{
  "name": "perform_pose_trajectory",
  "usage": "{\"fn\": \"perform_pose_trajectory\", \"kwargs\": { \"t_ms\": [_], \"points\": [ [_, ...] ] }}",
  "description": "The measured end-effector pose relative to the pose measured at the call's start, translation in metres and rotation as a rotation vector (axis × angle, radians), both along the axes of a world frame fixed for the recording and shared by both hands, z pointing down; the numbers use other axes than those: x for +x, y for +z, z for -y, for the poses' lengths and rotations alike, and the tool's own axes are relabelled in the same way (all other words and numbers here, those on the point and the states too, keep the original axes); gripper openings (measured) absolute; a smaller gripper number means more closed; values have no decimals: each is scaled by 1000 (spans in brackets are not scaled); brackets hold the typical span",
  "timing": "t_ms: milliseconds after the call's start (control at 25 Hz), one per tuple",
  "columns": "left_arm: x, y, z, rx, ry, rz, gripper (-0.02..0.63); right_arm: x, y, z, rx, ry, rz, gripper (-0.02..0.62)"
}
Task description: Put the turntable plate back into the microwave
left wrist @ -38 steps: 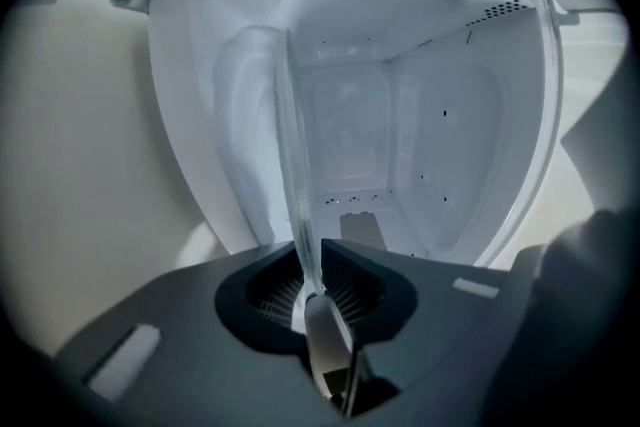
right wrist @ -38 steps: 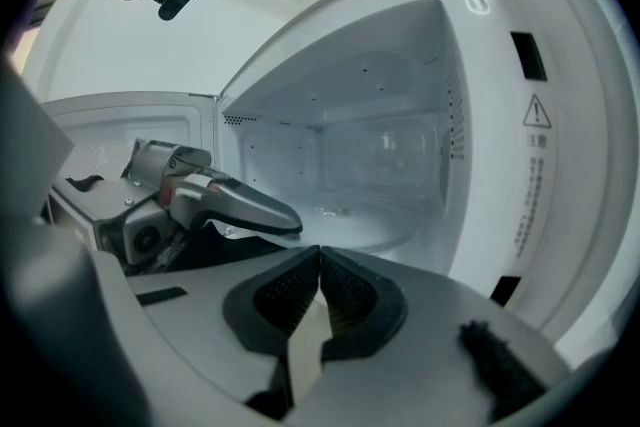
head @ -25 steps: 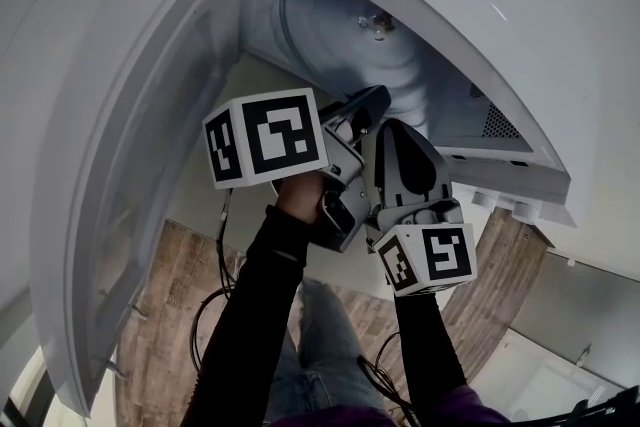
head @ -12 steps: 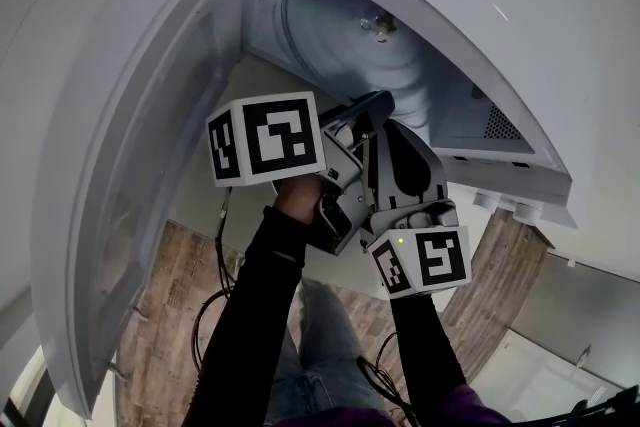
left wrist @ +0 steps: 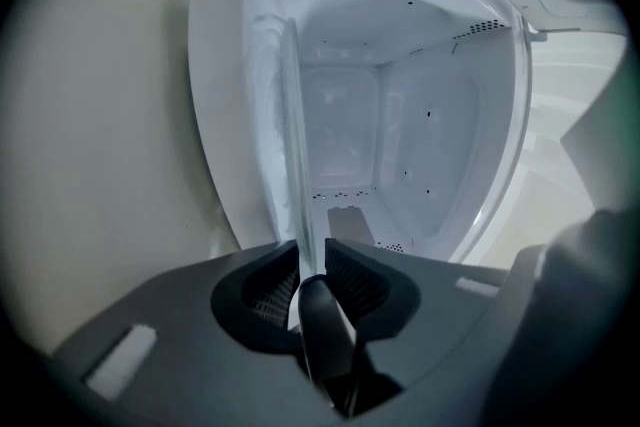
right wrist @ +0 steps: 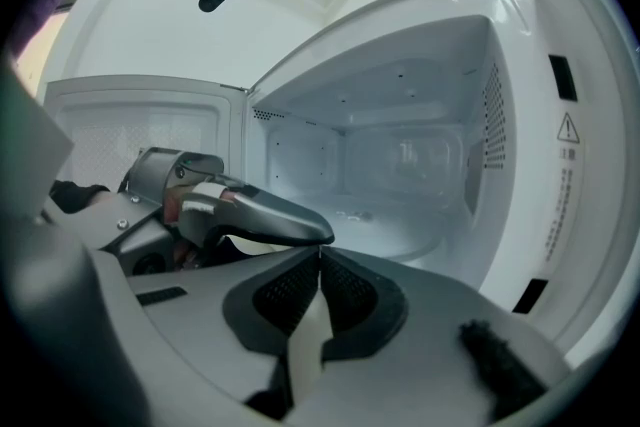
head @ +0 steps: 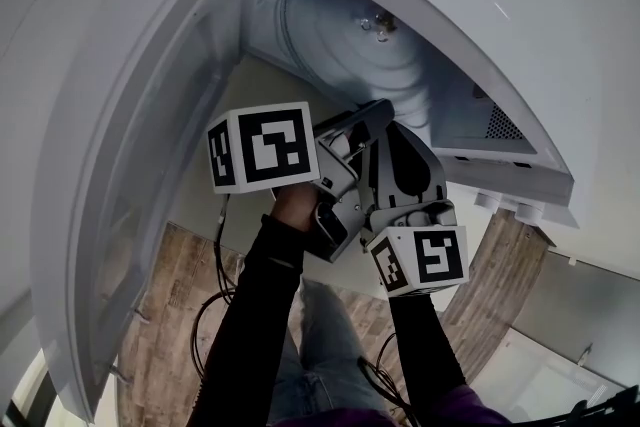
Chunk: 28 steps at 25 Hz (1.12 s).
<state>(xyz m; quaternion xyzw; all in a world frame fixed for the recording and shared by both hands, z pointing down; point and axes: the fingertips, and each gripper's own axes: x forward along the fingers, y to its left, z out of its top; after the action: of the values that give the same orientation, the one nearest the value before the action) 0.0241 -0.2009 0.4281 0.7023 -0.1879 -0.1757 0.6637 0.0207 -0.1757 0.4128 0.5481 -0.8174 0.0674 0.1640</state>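
The glass turntable plate (head: pixel 400 65) lies inside the open white microwave (head: pixel 520 165). In the left gripper view the plate (left wrist: pixel 292 135) shows edge-on, and its rim runs between the jaws of my left gripper (left wrist: pixel 312 250). Those jaws have just been opening: a thin gap shows beside the glass, so the pads no longer press on it. My right gripper (right wrist: pixel 318 255) is shut with nothing in it and sits just right of the left gripper (head: pixel 380 110), at the cavity's mouth. From the right gripper view I see the plate (right wrist: pixel 400 230) on the cavity floor.
The microwave door (head: pixel 130 165) stands swung open on the left. The cavity's back and side walls (left wrist: pixel 440 145) surround the plate closely. Below are a wooden floor (head: pixel 170 315) with cables and the person's legs.
The left gripper's jaws have spread slightly around the plate's rim, and its marker cube has edged a little toward the person. The right gripper has stayed where it was.
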Motion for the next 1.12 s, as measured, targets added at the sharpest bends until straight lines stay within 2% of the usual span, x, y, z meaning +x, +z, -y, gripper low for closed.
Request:
{"fn": "perform_pose_trajectory", "kwargs": {
  "t_ms": [160, 240, 360, 480, 720, 920, 1120],
  "points": [
    [0, 3, -4, -30, 25, 8, 69, 3, 5, 0, -6, 24, -13, 11],
    [-2, 6, -8, -45, 33, 14, 102, 13, 10, 3, -22, 72, 7, 11],
    [-5, 12, -10, -53, 14, 9, 103, 24, 12, 7, -31, 116, 29, 11],
    [-9, 15, -10, -63, -3, 5, 103, 25, 9, 10, -22, 114, 18, 11],
    [-18, 14, -13, -34, -48, 68, 98, 27, 7, 13, -16, 123, 14, 11],
    [-25, 15, -16, 36, -107, 181, 6, 29, 6, 8, -25, 123, 10, 11],
    [-37, 10, -22, 80, -201, 262, 5, 30, -6, 3, -19, 123, 21, 11]
  ]
}}
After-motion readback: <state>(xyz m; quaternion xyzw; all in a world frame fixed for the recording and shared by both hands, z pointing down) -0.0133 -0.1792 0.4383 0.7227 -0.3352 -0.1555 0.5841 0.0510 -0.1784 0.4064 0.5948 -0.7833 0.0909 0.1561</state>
